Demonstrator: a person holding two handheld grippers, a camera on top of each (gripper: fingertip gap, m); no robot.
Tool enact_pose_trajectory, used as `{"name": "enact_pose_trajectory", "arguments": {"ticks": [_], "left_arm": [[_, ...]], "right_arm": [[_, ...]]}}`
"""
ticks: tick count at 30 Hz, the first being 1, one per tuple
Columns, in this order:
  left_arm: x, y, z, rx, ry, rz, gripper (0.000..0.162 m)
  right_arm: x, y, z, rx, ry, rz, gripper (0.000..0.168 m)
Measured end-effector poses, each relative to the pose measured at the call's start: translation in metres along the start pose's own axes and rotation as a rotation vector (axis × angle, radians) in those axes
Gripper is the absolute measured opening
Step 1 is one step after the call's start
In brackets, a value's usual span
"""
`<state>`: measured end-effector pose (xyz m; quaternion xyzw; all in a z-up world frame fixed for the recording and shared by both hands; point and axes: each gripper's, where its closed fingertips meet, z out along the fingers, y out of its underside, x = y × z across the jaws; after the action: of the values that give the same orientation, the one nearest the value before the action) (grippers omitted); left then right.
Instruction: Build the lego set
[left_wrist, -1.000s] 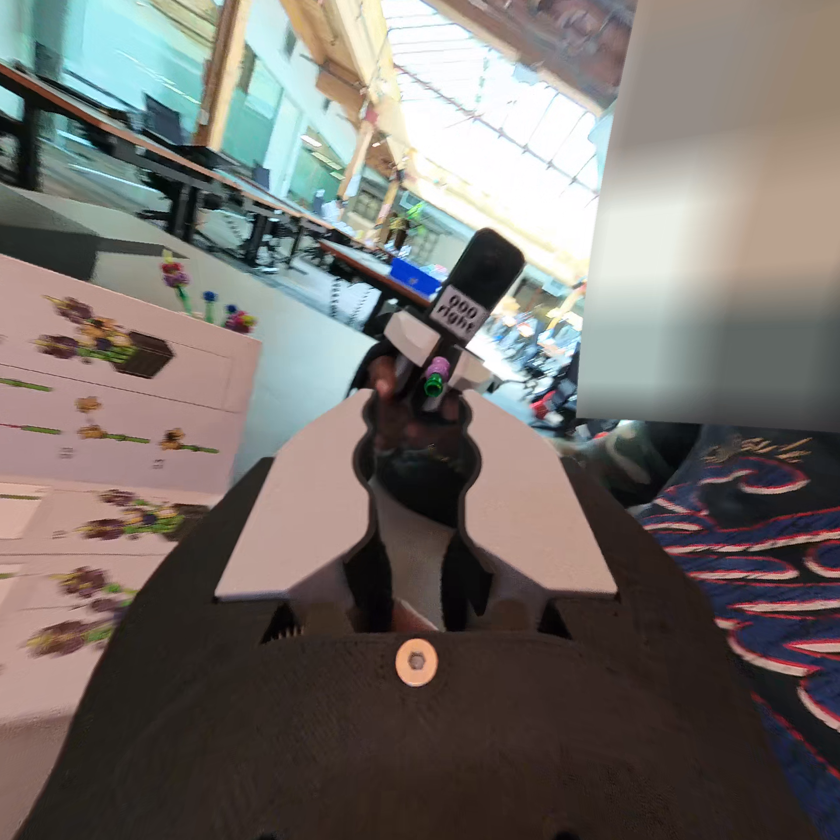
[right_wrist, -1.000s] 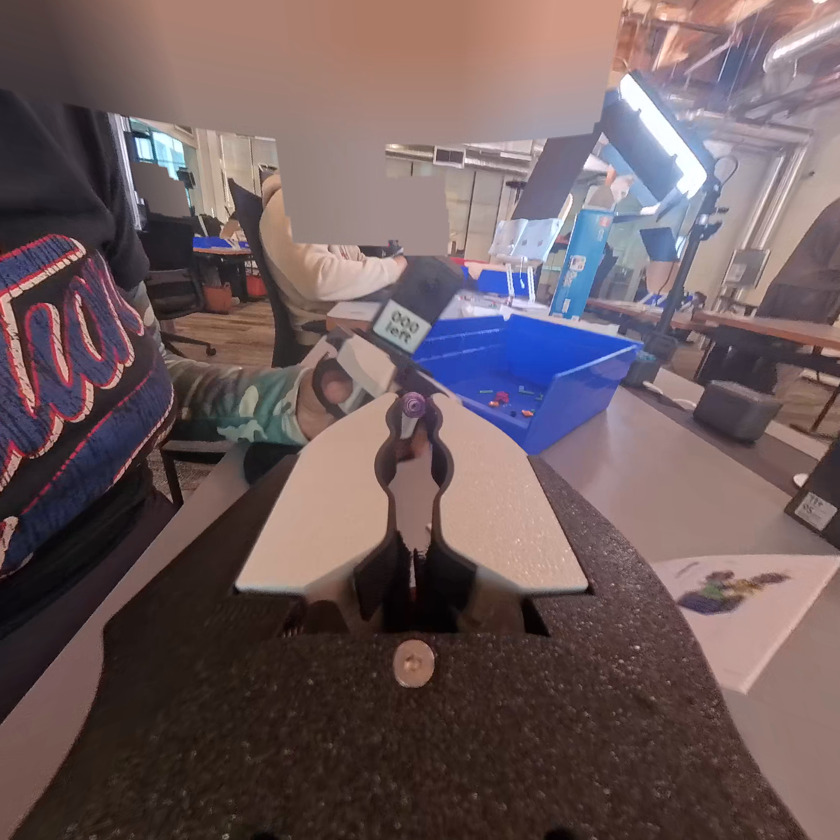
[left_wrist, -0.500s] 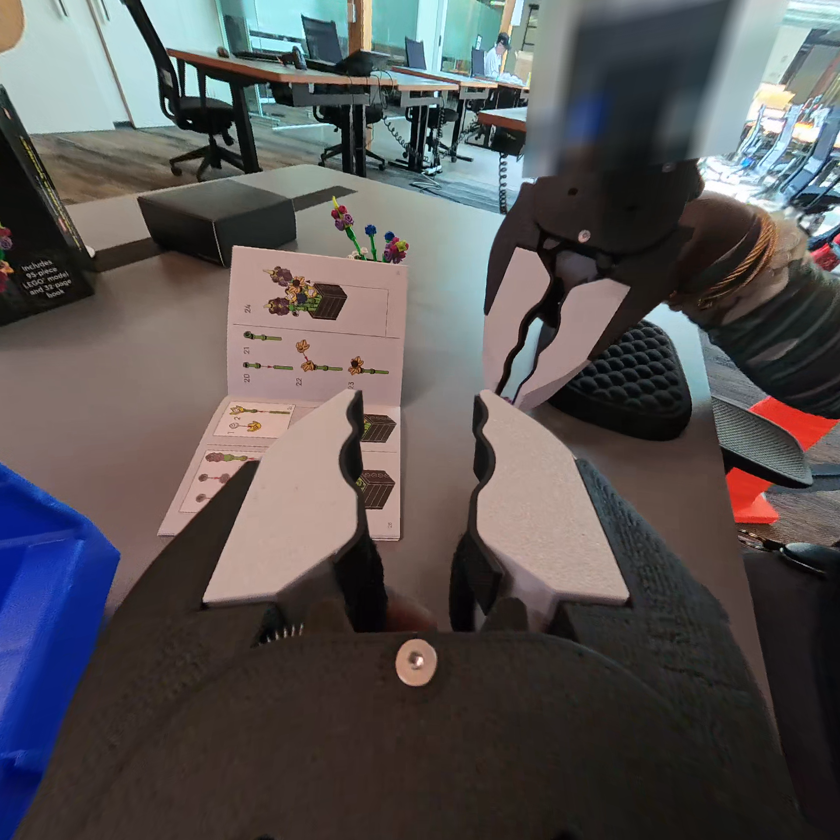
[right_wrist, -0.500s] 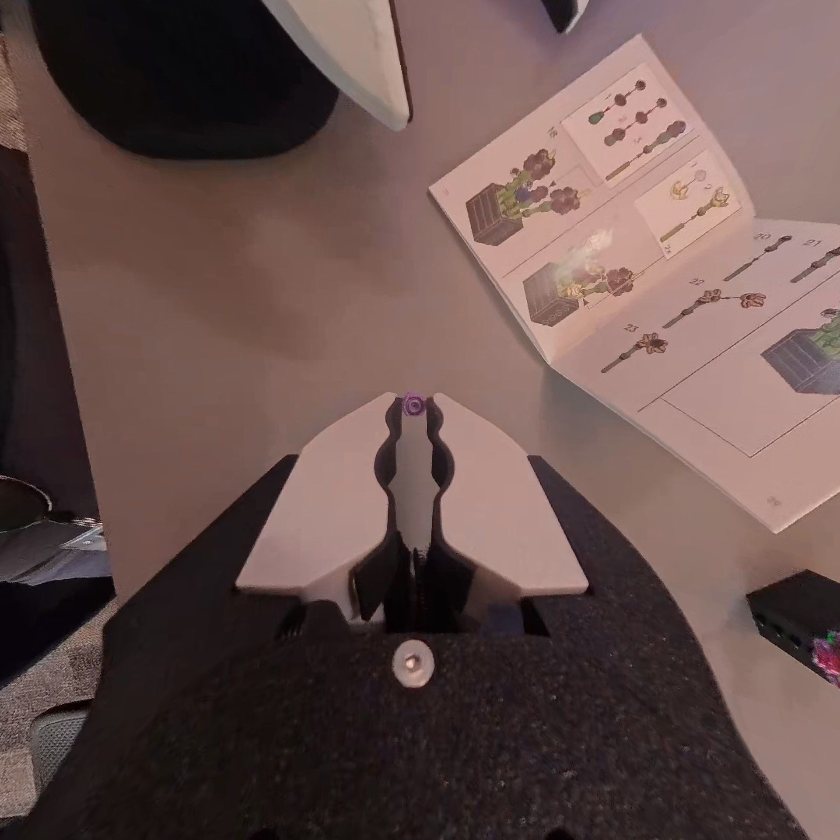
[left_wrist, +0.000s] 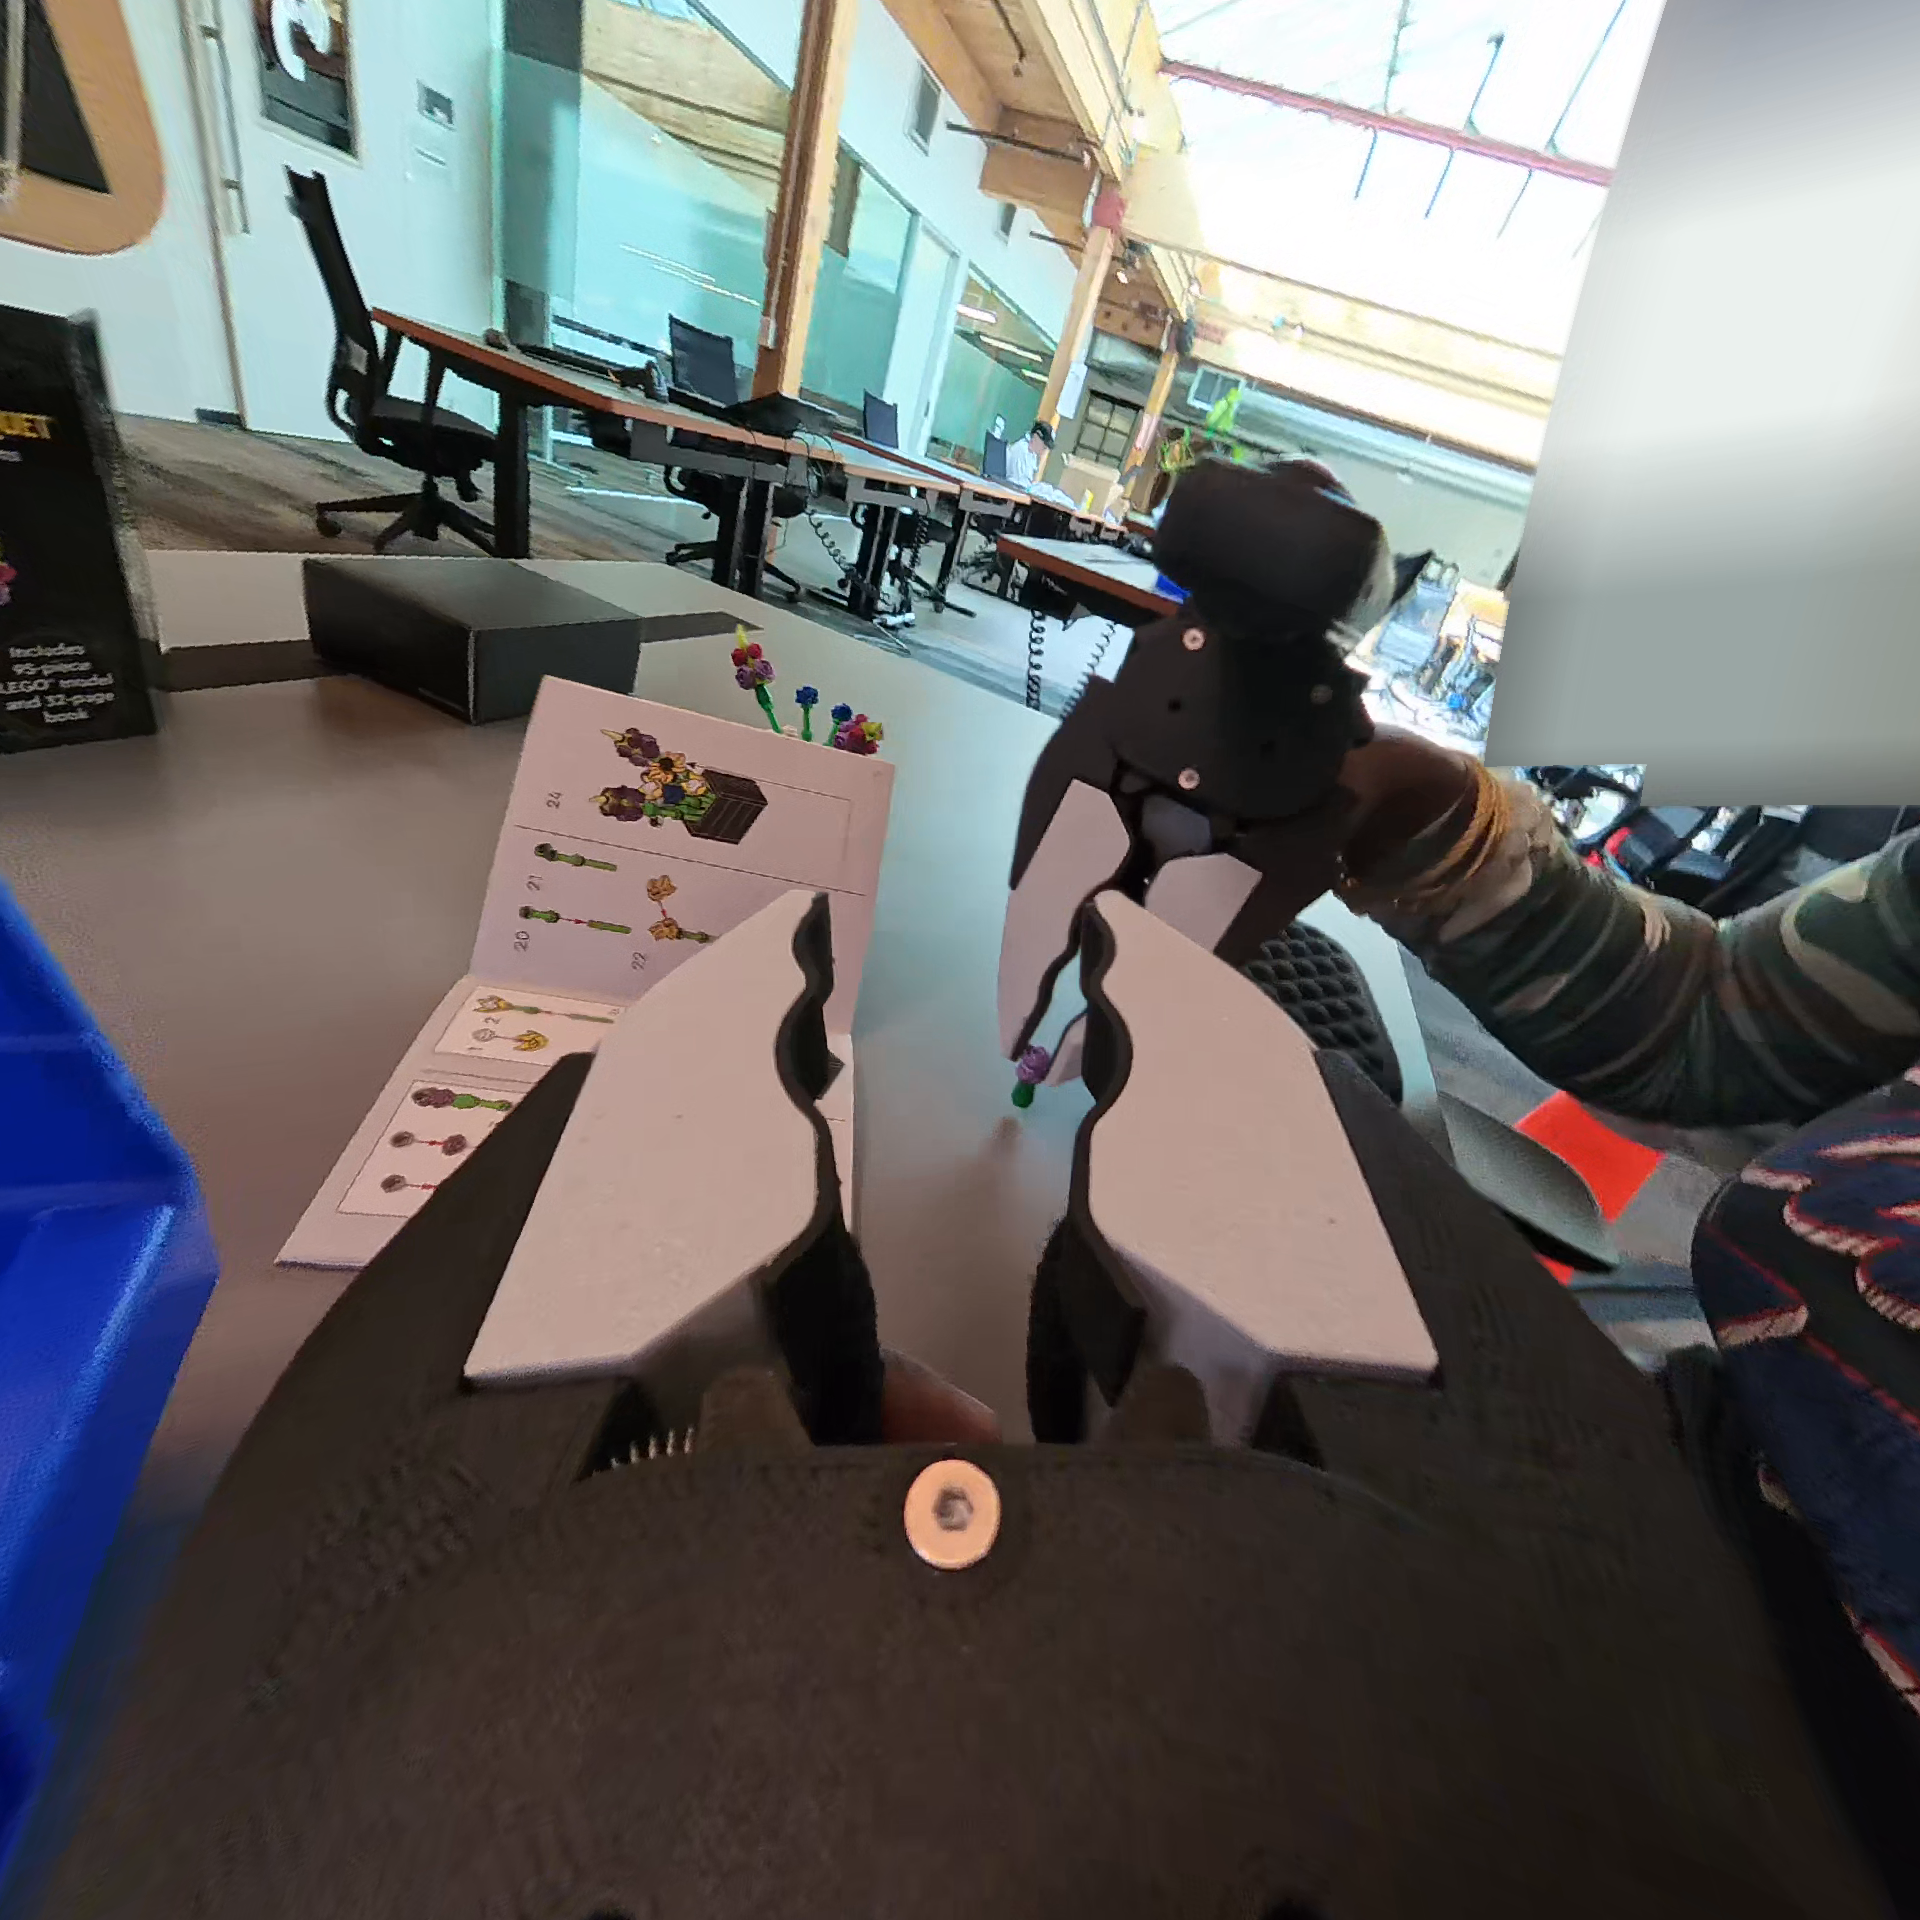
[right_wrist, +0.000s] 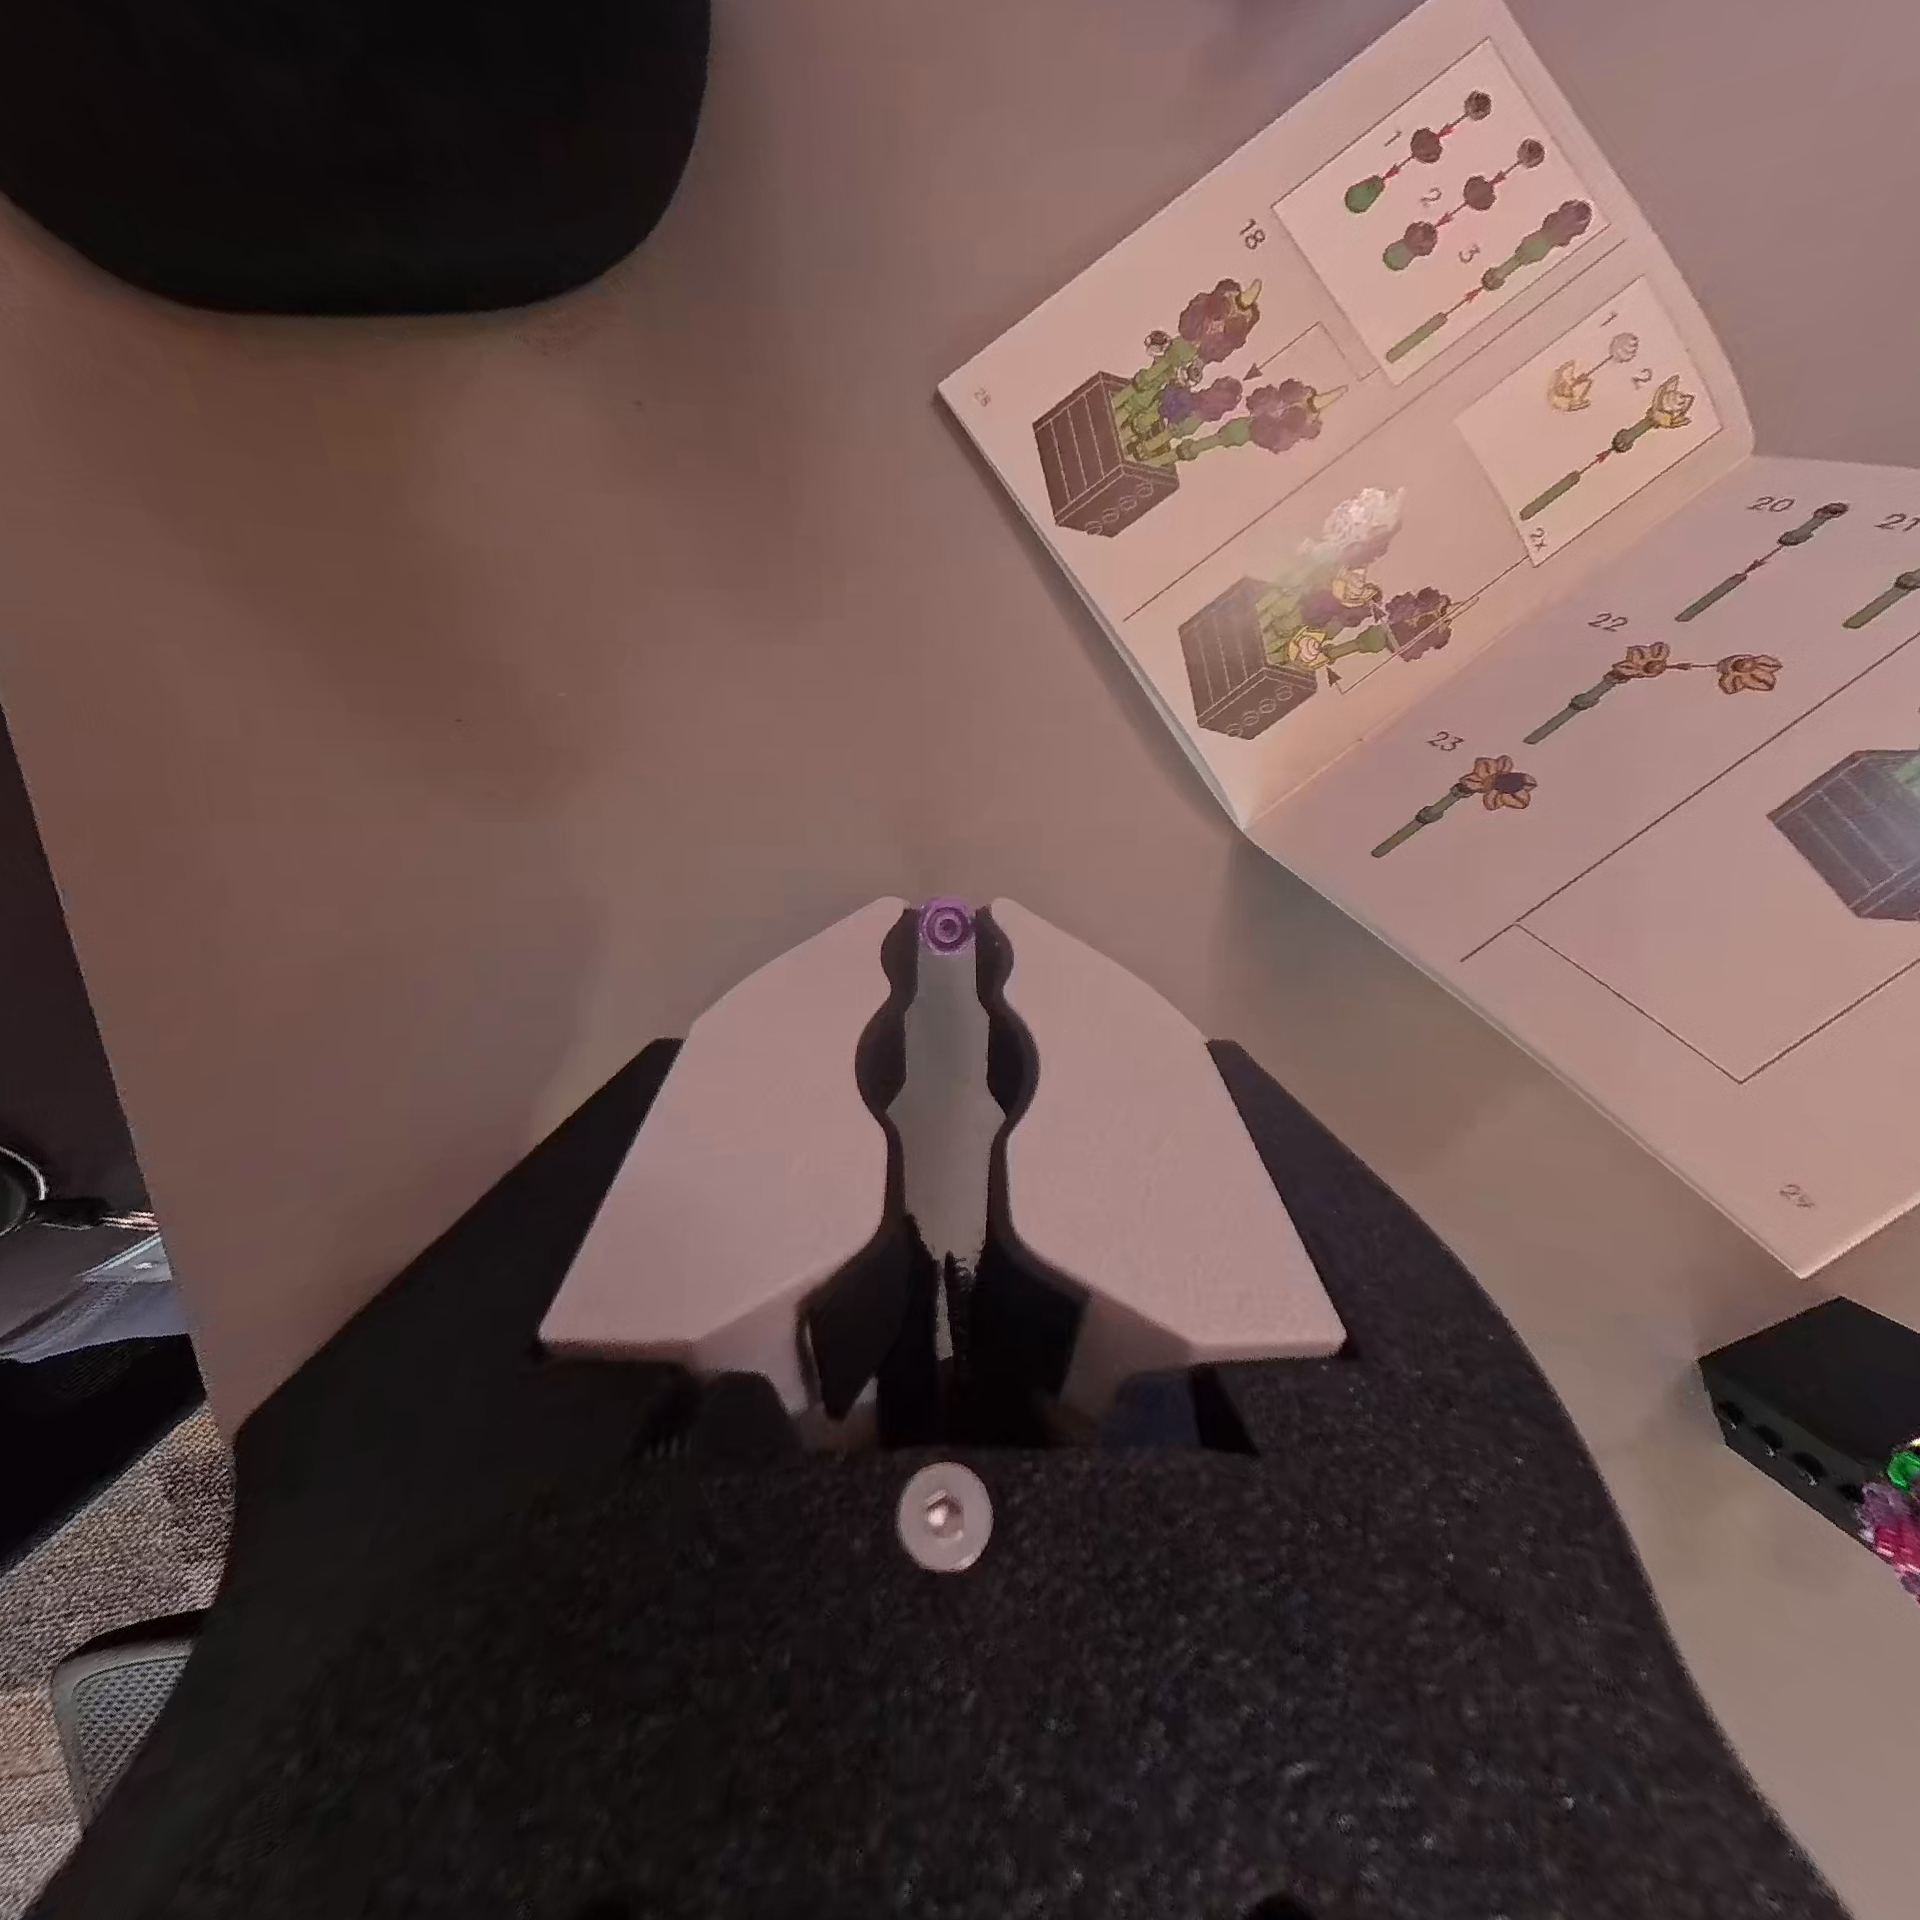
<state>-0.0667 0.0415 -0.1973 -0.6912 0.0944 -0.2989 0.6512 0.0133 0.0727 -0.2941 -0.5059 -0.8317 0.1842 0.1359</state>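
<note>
grey surface (right_wrist: 436, 644) below; my right hand-held gripper (right_wrist: 948, 914) pinches the tiny purple-green flower stem (left_wrist: 1029, 1075) at its tips, centre of frame. light, slippery, so i judge: grip the stem. left hand-held gripper (left_wrist: 951, 935) spread, empty.

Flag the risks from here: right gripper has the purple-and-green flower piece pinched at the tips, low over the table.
1. The right gripper holds the flower piece only at the very tips, so a bump on the table could twist it loose.
2. The small piece could roll under the instruction booklet.
3. The left gripper is open and empty, so nothing backs up a slip.
</note>
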Motion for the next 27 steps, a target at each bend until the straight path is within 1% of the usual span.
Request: {"name": "enact_pose_trajectory", "arguments": {"ticks": [4,7,9,11,14,16,17,19,21,22,25,27], "left_arm": [[0.015,0.009,0.006,-0.065,0.064,0.093,0.050],[0.025,0.017,0.009,-0.112,0.101,0.161,0.051],[0.027,0.019,0.010,-0.129,0.107,0.175,0.051],[0.027,0.019,0.010,-0.129,0.106,0.171,0.051],[0.025,0.016,0.009,-0.109,0.099,0.166,0.051],[0.025,0.015,0.008,-0.100,0.092,0.165,0.051],[0.025,0.014,0.008,-0.098,0.088,0.168,0.050],[0.025,0.014,0.008,-0.098,0.077,0.181,0.050],[0.027,0.011,0.006,-0.086,0.073,0.195,0.049],[0.030,0.007,0.002,-0.078,0.074,0.188,0.045],[0.038,-0.017,-0.023,-0.110,0.056,0.156,0.042],[0.030,-0.044,-0.051,-0.149,-0.012,0.195,0.040]], "right_arm": [[0.000,0.000,0.001,0.010,0.000,0.000,0.011],[-0.001,0.001,0.002,0.009,-0.005,-0.005,0.011],[-0.001,0.002,0.003,0.008,-0.006,-0.002,0.013],[-0.001,0.000,0.002,0.026,-0.010,0.002,0.017],[0.001,-0.007,-0.005,0.104,-0.007,0.026,0.028],[0.009,-0.015,-0.012,0.214,0.020,0.038,0.038],[0.014,-0.021,-0.017,0.309,0.045,0.034,0.042],[0.031,-0.035,-0.032,0.578,0.125,0.045,0.045],[0.046,-0.041,-0.053,0.880,0.194,0.136,0.041],[0.050,-0.040,-0.062,0.976,0.212,0.179,0.040],[0.053,-0.035,-0.083,1.041,0.310,0.154,0.037],[0.054,-0.033,-0.083,1.065,0.345,0.154,0.034]]}}
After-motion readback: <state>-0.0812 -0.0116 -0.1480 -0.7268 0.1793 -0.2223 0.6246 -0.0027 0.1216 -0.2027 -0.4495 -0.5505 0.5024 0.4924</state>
